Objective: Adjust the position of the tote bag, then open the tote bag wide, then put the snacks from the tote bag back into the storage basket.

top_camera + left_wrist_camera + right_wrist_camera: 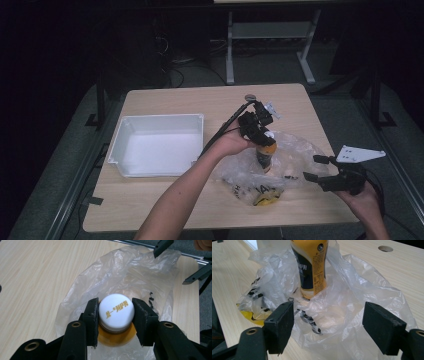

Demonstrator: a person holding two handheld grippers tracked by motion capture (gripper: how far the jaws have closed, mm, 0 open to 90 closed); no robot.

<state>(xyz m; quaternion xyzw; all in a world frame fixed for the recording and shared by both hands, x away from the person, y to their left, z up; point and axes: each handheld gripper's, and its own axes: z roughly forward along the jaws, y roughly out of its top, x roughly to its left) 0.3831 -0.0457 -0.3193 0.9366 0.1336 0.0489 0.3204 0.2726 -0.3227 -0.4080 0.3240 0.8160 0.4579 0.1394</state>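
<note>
The bottle [265, 156] stood upright in the middle of the loose plastic bag [295, 150], well to the right of the white bin [156, 145] on the table [150, 205]. The left gripper [115, 312] came from above and its two pads pressed on the white cap [115, 311] from both sides, so the jaws were closed on the cap. The right gripper [328, 325] waited at the right edge of the bag with jaws wide apart and nothing between them, only the bag film in front. The bottle looked rigid and quite full, so probably it was somewhat heavy; the cap was smooth and round, and it could slip or turn under the pads. A hold lower, on the neck under the cap, seemed safer. The bag was thin, soft and very light, and it would follow the bottle; it was best taken at a free fold near its rim. Whether the bag stuck to the bottle's base I could not tell.
</note>
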